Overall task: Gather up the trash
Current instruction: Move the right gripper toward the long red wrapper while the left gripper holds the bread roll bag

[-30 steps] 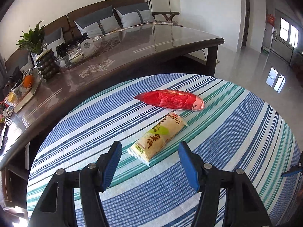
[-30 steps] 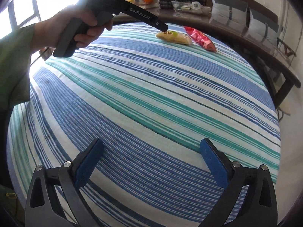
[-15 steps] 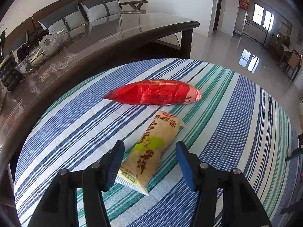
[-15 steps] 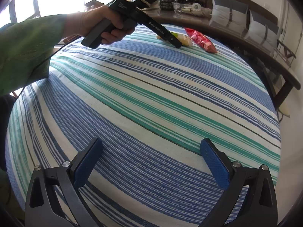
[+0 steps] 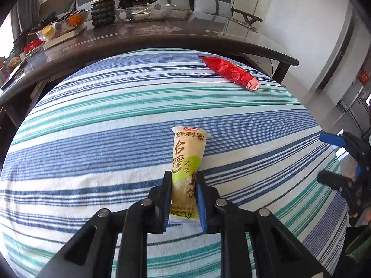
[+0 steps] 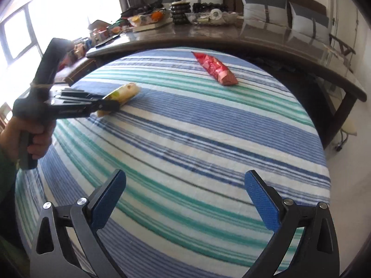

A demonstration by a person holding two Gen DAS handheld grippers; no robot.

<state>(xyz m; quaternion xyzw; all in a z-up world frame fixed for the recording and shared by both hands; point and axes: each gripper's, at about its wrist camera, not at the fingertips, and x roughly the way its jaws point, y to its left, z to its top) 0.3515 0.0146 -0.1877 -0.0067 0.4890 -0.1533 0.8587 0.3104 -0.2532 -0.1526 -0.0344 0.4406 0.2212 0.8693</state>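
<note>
A cream-and-green snack wrapper (image 5: 188,162) with red lettering, pinched in the left claw (image 5: 183,185), points lengthwise away, apparently barely lifted; right claw (image 6: 185,192) gapes wide.

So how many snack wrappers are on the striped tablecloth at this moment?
2. The yellow snack wrapper is near the middle of the striped tablecloth, clamped in the left gripper. The red snack wrapper lies free at the far edge. No others visible.

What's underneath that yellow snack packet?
Under the yellow snack packet lies only the striped tablecloth. The left gripper fingers cover its near end, hiding what's beneath there.
</note>
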